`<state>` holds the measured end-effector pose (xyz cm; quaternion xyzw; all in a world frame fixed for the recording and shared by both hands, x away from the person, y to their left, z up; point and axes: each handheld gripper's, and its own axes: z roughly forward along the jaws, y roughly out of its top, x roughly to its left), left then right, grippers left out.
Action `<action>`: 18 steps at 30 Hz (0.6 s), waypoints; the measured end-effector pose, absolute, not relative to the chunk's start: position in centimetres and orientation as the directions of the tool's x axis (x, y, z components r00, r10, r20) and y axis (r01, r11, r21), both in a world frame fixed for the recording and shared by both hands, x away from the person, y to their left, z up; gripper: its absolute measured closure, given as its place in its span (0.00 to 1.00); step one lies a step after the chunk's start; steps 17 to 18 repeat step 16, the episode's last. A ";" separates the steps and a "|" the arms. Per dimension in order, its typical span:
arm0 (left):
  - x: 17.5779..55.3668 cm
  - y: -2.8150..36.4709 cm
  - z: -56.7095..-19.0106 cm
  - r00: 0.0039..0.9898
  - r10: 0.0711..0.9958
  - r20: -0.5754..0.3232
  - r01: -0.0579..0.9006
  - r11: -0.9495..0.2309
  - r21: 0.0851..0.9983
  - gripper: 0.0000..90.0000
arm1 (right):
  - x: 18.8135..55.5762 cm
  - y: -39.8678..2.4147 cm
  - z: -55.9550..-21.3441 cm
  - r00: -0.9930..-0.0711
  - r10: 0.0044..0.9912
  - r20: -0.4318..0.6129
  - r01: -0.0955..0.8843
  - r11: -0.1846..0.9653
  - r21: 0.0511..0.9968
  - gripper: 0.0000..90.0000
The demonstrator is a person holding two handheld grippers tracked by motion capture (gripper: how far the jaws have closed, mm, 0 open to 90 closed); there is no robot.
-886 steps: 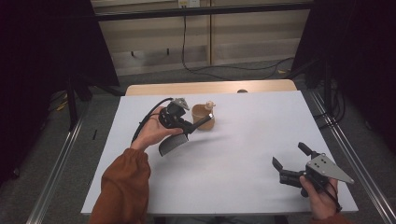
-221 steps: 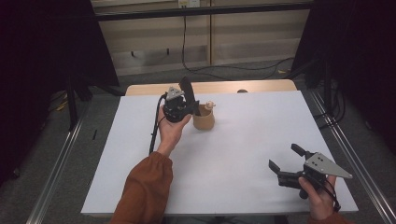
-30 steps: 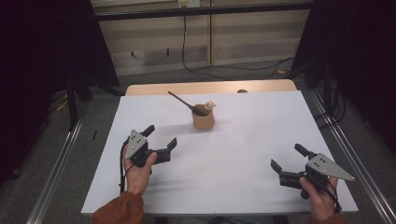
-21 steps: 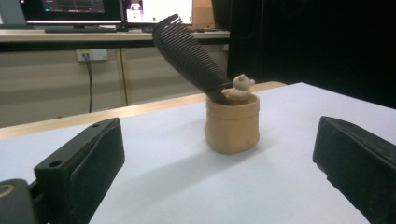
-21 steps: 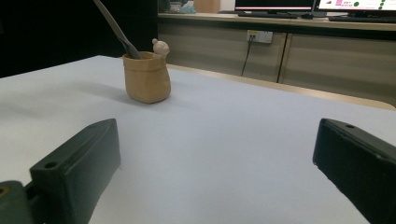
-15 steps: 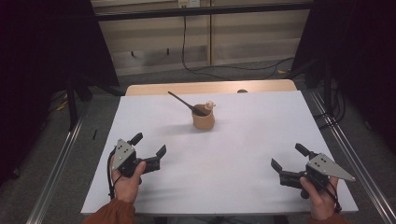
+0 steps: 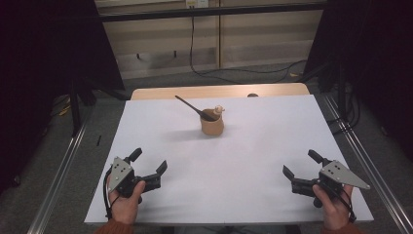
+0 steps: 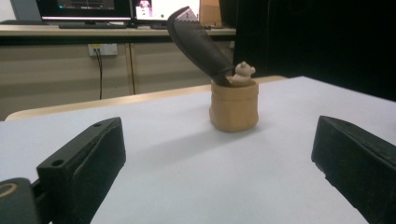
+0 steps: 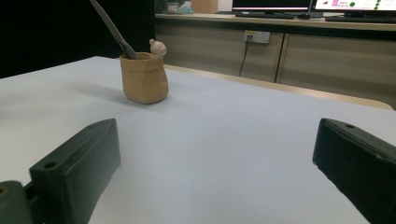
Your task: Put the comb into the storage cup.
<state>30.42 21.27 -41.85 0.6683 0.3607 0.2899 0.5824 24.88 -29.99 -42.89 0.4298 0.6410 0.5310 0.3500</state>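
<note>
White paper covers the table (image 7: 272, 146), with pale wall panels, a socket and a dark cable behind it, and monitors on a far counter in both gripper views.

At the near left edge, a hand holds the left gripper (image 7: 149, 168); its two black jaws stand wide apart, gripping nothing and touching nothing. From its own camera the blunt, matt black fingers (image 8: 84, 165) frame bare paper, and the cup (image 8: 234, 106) sits well ahead of them, between the tips and slightly toward the right-hand finger.

That cup (image 7: 212, 123) is a small tan pot, squat and rounded with a soft, folded-looking rim, standing upright on the far middle of the table. In it rests a dark spoon (image 7: 194, 107), its long handle slanting up and out to the left as the high view shows it; the bowl end is hidden inside. A tiny tan bear figure (image 8: 243, 74) perches at the rim, beside the spoon.

At the near right edge, the other hand holds the right gripper (image 7: 302, 169), its jaws likewise spread wide and empty. Ahead of its black fingers (image 9: 79, 161), the cup (image 9: 144, 78) stands well off, beyond the left-hand finger.
</note>
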 end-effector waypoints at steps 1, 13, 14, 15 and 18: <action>30.3 21.3 -41.9 0.576 0.817 -0.025 0.147 -0.074 0.986 0.03 | 24.9 -30.0 -42.9 -0.386 0.923 0.008 0.179 0.066 0.982 0.00; 29.7 22.0 -42.0 0.544 0.838 -0.023 0.150 -0.070 0.986 0.03 | 25.0 -29.9 -43.0 -0.386 0.923 0.004 0.177 0.069 0.982 0.00; 29.8 22.0 -42.0 0.546 0.837 -0.039 0.158 -0.057 0.986 0.03 | 25.0 -29.9 -43.0 -0.386 0.923 0.001 0.176 0.073 0.982 0.00; 29.8 22.0 -42.0 0.540 0.841 -0.037 0.156 -0.057 0.986 0.03 | 25.0 -29.9 -43.0 -0.387 0.922 0.000 0.175 0.074 0.982 0.00; 29.8 22.0 -42.0 0.538 0.842 -0.032 0.152 -0.060 0.987 0.03 | 25.0 -29.9 -43.0 -0.386 0.922 0.000 0.176 0.073 0.982 0.00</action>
